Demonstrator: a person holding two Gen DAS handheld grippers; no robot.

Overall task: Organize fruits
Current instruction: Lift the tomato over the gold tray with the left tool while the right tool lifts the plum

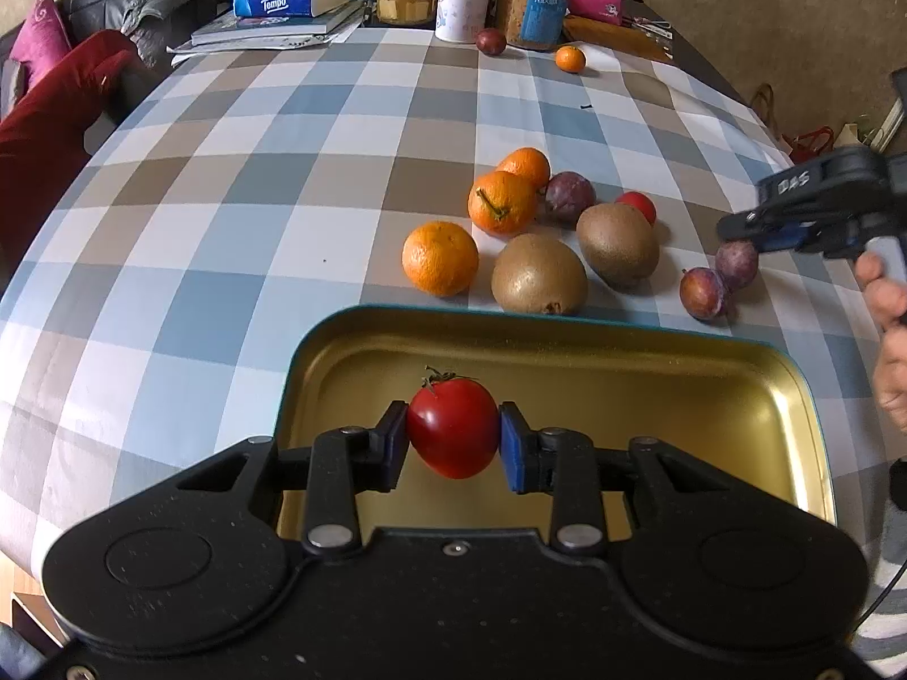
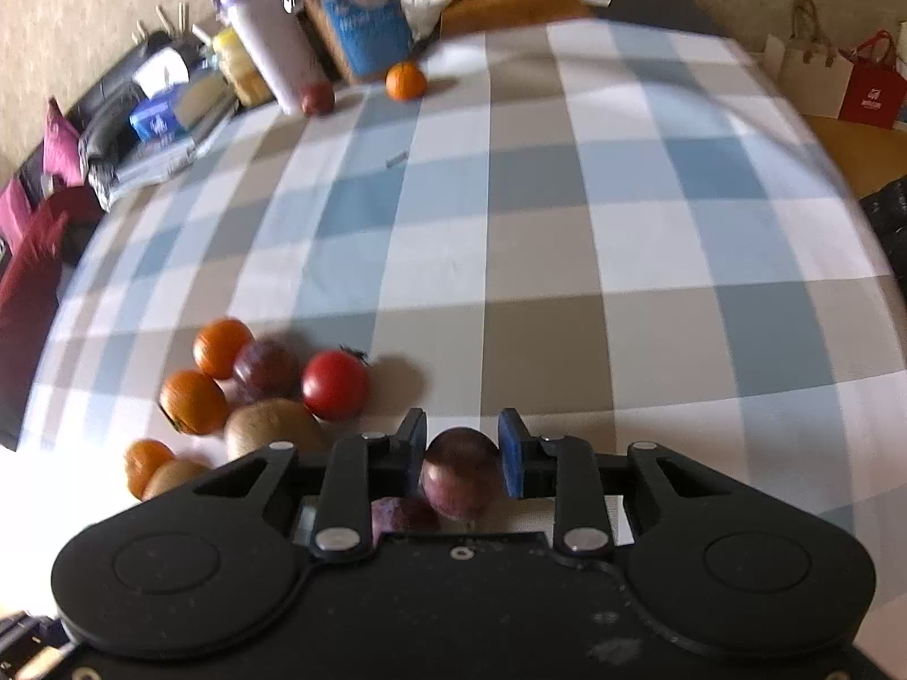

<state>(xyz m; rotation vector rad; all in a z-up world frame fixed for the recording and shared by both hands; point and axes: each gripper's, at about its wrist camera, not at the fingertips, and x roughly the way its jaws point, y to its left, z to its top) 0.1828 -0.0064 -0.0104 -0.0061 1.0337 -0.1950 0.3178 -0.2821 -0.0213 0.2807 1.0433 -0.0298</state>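
The tomato (image 1: 453, 428) hangs low in the middle of the left wrist view, pinched at its sides between the two pads of the left gripper (image 1: 453, 442), over the open gold tin (image 1: 737, 374) that fills the lower half of that frame. The plum (image 2: 460, 470) sits low in the middle of the right wrist view between the pads of the right gripper (image 2: 460, 453); the jaws look closed against its sides, though blur keeps the contact from being sharp.

Both fruits are round and smooth and held only across their widest part, so either could squirt out if the squeeze is off-centre or the hand tips. The tomato is soft: too hard a pinch could split its skin, and a release from high above the tin would likely bruise it or make it bounce over the low rim. A second plum (image 2: 405, 513) lies just below the held one, touching or nearly so, and may roll if nudged.

Beyond the tin's far rim, mid-frame in the left view, lie oranges (image 1: 440, 258), two kiwis (image 1: 538, 275) and another tomato (image 1: 638, 205) in a close cluster on the checked tablecloth (image 1: 227, 198).
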